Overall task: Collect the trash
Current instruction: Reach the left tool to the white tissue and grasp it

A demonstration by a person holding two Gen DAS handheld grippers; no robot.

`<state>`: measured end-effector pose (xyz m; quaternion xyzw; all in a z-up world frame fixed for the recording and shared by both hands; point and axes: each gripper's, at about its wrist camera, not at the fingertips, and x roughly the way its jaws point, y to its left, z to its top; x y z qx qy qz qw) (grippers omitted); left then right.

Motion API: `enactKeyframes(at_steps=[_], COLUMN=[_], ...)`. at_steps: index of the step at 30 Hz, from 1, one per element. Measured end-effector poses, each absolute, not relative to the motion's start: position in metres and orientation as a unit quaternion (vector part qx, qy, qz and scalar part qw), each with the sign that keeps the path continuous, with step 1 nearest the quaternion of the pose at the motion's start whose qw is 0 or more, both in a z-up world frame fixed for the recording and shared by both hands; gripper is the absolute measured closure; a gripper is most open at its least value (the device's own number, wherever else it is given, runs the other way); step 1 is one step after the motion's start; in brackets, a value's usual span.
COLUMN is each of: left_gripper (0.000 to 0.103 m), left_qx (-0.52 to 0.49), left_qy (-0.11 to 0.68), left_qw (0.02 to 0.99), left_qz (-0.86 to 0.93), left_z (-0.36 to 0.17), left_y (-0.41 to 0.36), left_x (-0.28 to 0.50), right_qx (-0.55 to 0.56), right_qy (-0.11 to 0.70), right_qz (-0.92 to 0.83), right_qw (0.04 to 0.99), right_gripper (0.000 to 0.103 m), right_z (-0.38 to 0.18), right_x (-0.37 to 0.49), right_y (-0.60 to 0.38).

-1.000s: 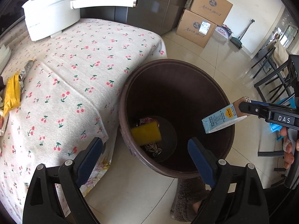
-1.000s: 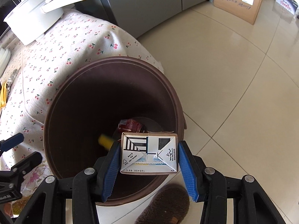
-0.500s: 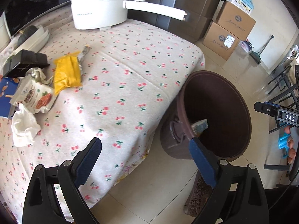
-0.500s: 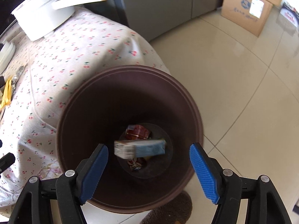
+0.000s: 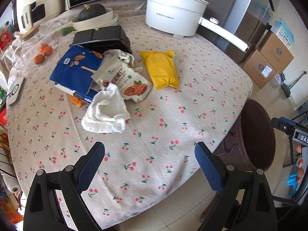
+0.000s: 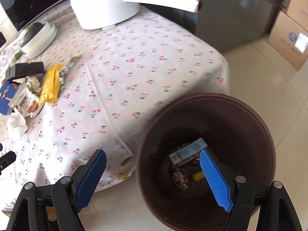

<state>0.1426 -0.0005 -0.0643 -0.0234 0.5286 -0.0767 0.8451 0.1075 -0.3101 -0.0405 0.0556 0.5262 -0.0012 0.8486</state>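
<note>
Carton [image 6: 187, 151] lies in brown bin [image 6: 256, 119] on wrappers and a yellow piece, print too blurred to read. Right gripper [image 6: 152, 175] above bin's near rim, jaws just opened wide, empty. Left gripper [image 5: 149, 166] open, empty, over cherry-print tablecloth [image 5: 173, 115]; tissue [image 5: 105, 113], snack bag [image 5: 127, 80], yellow pouch [image 5: 162, 68] ahead. "DAS" on right gripper's body.

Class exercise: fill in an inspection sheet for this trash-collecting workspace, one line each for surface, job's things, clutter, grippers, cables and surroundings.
Surface: table under cherry-print cloth.
Job's things: brown bin holds carton; yellow packet, snack bag, tissue, blue box lie on the table.
Clutter: white pot, black tray.
Grippers: left gripper open, empty; right gripper just opened, empty.
Cables: nothing seen.
Surroundings: cardboard boxes, tiled floor.
</note>
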Motion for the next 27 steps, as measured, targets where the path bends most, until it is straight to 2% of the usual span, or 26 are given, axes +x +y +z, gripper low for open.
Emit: enactKeyframes(at_steps=[5, 12, 16, 18, 20, 21, 23, 27], left_gripper=[0.007, 0.009, 0.014, 0.021, 0.035, 0.037, 0.057, 0.073], left_qx=[-0.037, -0.019, -0.007, -0.006, -0.013, -0.018, -0.039, -0.074], left_qy=[0.532, 0.558, 0.560, 0.562, 0.564, 0.560, 0.559, 0.555], left_qw=[0.844, 0.829, 0.828, 0.826, 0.826, 0.828, 0.828, 0.827], left_qz=[-0.055, -0.038, -0.030, -0.025, -0.019, -0.016, -0.022, -0.037], left_z=[-0.068, -0.103, -0.115, -0.121, -0.124, -0.123, -0.120, -0.112], left_y=[0.029, 0.034, 0.030, 0.032, 0.036, 0.039, 0.044, 0.053], left_x=[0.158, 0.189, 0.200, 0.204, 0.207, 0.207, 0.207, 0.202], right_qx=[0.036, 0.007, -0.009, -0.012, -0.010, -0.008, -0.006, -0.002], right_qy=[0.534, 0.547, 0.553, 0.554, 0.554, 0.555, 0.555, 0.555], right_qz=[0.013, 0.025, 0.024, 0.022, 0.020, 0.019, 0.017, 0.011], right_qw=[0.845, 0.837, 0.833, 0.832, 0.832, 0.832, 0.831, 0.831], right_gripper=[0.019, 0.017, 0.017, 0.017, 0.017, 0.017, 0.017, 0.017], right_z=[-0.046, -0.057, -0.063, -0.064, -0.064, -0.064, -0.065, -0.064], right_x=[0.117, 0.130, 0.134, 0.134, 0.134, 0.134, 0.133, 0.134], right_y=[-0.278, -0.250, -0.243, -0.243, -0.244, -0.245, -0.246, -0.246])
